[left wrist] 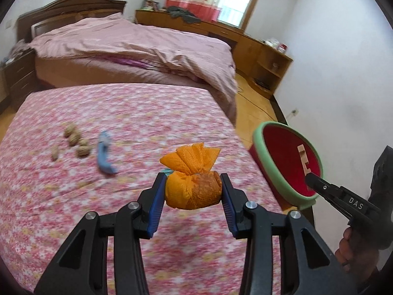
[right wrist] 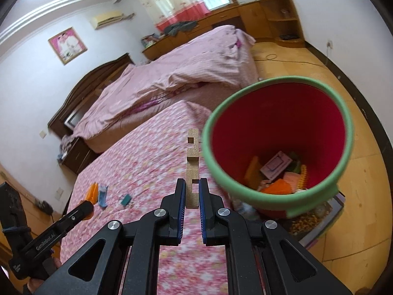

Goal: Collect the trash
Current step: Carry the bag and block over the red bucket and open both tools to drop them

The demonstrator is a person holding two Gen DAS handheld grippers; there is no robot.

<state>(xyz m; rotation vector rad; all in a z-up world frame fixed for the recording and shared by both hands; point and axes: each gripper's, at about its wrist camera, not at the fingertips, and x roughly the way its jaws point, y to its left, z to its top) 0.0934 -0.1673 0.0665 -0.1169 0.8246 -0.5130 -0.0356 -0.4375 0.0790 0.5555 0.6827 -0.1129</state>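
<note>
My left gripper (left wrist: 192,191) is shut on an orange mesh bundle (left wrist: 192,186), held above the flowered bedspread (left wrist: 86,196). My right gripper (right wrist: 192,191) is shut on a notched wooden piece (right wrist: 192,164) that stands upright between its pads. A red bin with a green rim (right wrist: 277,137) stands just right of the bed's edge, close to the wooden piece; it holds a pink box and orange and green scraps. In the left wrist view the same bin (left wrist: 287,162) is at the right, with the right gripper (left wrist: 310,175) and wooden piece (left wrist: 303,158) in front of its mouth.
Several walnuts (left wrist: 75,140) and a blue wrapper (left wrist: 104,154) lie on the bedspread at left. A small teal scrap (right wrist: 126,199) lies there too. Behind is a second bed with a pink quilt (left wrist: 137,46). Wooden cabinets (left wrist: 245,41) line the far wall.
</note>
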